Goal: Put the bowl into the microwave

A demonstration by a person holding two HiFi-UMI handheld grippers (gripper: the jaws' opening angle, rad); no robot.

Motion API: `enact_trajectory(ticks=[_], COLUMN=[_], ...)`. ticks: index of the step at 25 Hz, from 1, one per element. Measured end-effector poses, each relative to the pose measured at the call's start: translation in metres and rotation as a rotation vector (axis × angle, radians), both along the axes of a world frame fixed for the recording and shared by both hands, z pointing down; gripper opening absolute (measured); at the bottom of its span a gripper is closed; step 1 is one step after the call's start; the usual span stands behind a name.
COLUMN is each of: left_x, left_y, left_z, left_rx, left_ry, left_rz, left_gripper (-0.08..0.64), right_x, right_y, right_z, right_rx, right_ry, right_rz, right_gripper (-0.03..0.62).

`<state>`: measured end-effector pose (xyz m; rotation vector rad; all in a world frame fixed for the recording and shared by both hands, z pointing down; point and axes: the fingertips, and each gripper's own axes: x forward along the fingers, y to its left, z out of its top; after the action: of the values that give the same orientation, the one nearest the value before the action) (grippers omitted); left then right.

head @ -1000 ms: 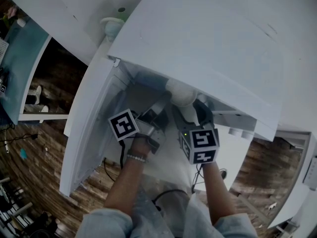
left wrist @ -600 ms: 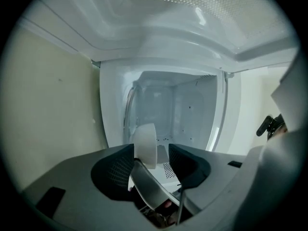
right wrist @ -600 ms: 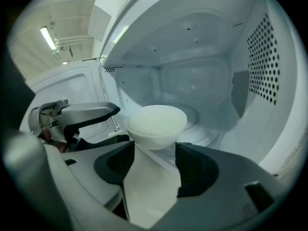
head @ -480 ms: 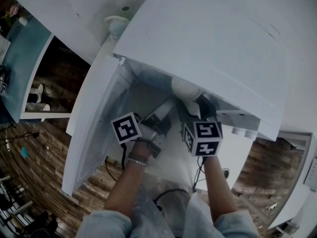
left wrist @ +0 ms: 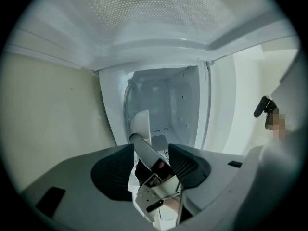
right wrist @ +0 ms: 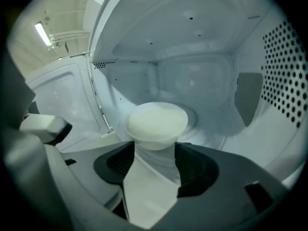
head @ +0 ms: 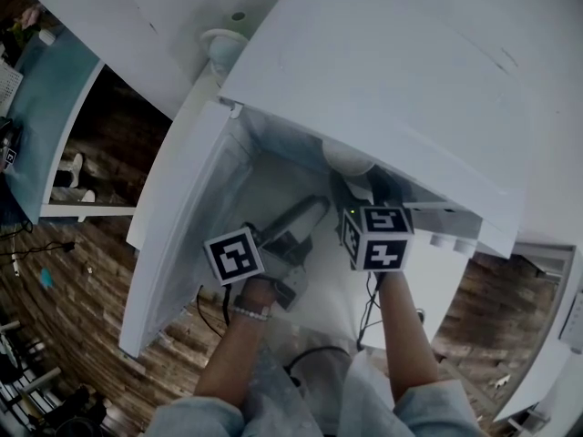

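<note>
Wood-plank floor (head: 64, 280) under a white microwave (head: 383, 80), its door (head: 182, 235) swung open. Head view: white bowl (head: 351, 157) inside the cavity near its front edge; right gripper (head: 369, 188) reaches in to it, left gripper (head: 314, 209) alongside, door side. Left gripper view: jaws spread, just been opening; a grey bar (left wrist: 144, 148) shows through the gap, pads off it. Right gripper view: wide-set jaws pinch the upright bowl's lower wall.

Left gripper (left wrist: 151, 153) jaws just parted, empty; right gripper (right wrist: 155, 150) clamped on bowl (right wrist: 156, 119).
</note>
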<state>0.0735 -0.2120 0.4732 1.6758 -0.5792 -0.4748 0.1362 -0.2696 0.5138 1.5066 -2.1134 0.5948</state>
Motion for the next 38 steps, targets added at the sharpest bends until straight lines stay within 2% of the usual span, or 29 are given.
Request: enact_trajectory(ticks=[7, 15, 20, 27, 32, 35, 38], left_x=[-0.001, 0.001, -0.001, -0.003, -0.001, -0.001, -0.002], left_y=[0.012, 0.016, 0.021, 0.027, 0.031, 0.033, 0.035], left_z=[-0.001, -0.004, -0.006, -0.005, -0.009, -0.009, -0.007], left_rx=[0.006, 0.028, 0.027, 0.028, 0.034, 0.044, 0.067], left_ry=[-0.025, -0.049, -0.061, -0.075, -0.083, -0.103, -0.172], left_rz=[0.021, 0.039, 0.039, 0.039, 0.049, 0.046, 0.043], left_gripper=[0.215, 0.198, 0.197, 0.197, 0.176, 0.159, 0.155], right_x=[-0.001, 0.000, 0.001, 0.003, 0.003, 0.004, 0.008], right_y=[0.001, 0.006, 0.001, -0.006, -0.004, 0.005, 0.015], right_z=[-0.001, -0.004, -0.009, -0.008, -0.008, -0.009, -0.013], right_rx=[-0.004, 0.016, 0.039, 0.053, 0.047, 0.047, 0.055], right_ry=[-0.025, -0.026, -0.014, -0.009, -0.032, -0.073, -0.085], right_rz=[-0.017, -0.010, 0.012, 0.035, 0.000, 0.000, 0.008], right_gripper=[0.316, 0.314, 0.281, 0.272, 0.275, 0.275, 0.246])
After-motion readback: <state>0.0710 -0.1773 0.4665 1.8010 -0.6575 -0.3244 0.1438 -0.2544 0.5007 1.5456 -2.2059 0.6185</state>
